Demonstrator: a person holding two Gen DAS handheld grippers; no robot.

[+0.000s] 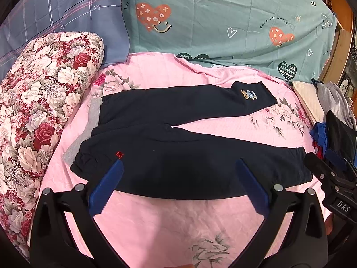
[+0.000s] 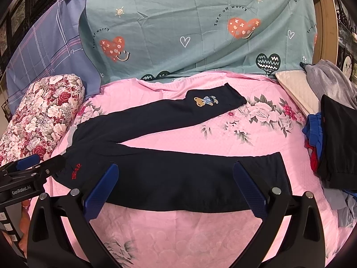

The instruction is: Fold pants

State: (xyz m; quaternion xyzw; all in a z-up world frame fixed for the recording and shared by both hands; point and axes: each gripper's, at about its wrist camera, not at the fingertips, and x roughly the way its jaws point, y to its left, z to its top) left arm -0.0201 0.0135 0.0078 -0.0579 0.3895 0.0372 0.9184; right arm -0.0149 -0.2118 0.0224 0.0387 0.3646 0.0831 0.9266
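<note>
Lying surface: a pink floral bedspread (image 2: 178, 234) covers the bed and carries everything else.
Backdrop: a teal sheet (image 2: 200, 33) printed with hearts and "Turn off worry" rises behind the bed, with a blue plaid cloth (image 1: 67, 6) beside it on the left.
Pants: dark navy pants (image 2: 178, 178) lie flat across the bedspread, waistband to the left, both legs running right and spread apart in a narrow V; the far leg shows a small bear patch (image 2: 206, 101), and red stitched lettering (image 2: 75, 170) sits near the waistband.
Bolster: a red-and-white flowered cushion (image 1: 40, 111) lies at the left edge, just beside the waistband.
Clothes pile: a heap of dark, blue, red and grey garments (image 2: 330, 138) sits at the right edge, near the leg cuffs, with a cream quilted pad (image 2: 296, 89) behind it.
Left gripper (image 1: 178, 163): jaws spread wide, holding nothing, hovering over the near leg close to the waist.
Right gripper (image 2: 176, 167): jaws spread wide, empty, poised over the near leg toward the cuff.
</note>
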